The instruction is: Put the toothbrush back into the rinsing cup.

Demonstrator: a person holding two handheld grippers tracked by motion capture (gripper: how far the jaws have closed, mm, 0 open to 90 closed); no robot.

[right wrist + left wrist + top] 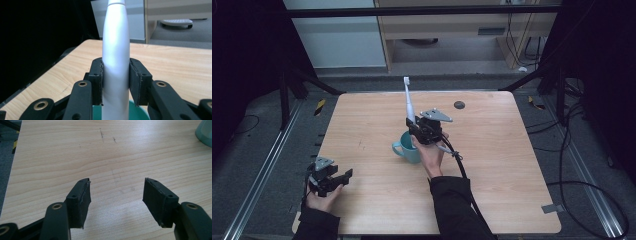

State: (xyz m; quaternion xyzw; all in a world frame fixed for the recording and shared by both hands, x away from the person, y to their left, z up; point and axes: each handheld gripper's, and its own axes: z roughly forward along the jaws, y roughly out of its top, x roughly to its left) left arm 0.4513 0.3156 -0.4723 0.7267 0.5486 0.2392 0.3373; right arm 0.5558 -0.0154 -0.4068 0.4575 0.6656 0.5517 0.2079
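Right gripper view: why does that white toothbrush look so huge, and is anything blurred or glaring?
Right gripper view: the electric toothbrush sits right at the lens, soft sheen, background cabinet slightly soft. High view: dim, dark surroundings. Left gripper view: pale glare on the table.

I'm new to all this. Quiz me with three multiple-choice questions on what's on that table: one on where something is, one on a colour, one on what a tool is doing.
1. Where is the cup?
A. near the table's middle
B. at the far right corner
C. on the floor

2. What colour is the cup?
A. red
B. teal
C. yellow

3. What is the right tool doing?
A. lying flat, holding nothing
B. pressing on the table
C. gripping a white electric toothbrush

Answers:
1. A: the high view shows the cup about mid-table, in front of the right hand.
2. B: its wall and handle are blue-green.
3. C: both pads press the toothbrush's sides, its lower end above the cup's mouth. The left tool stands open with nothing between its pads.
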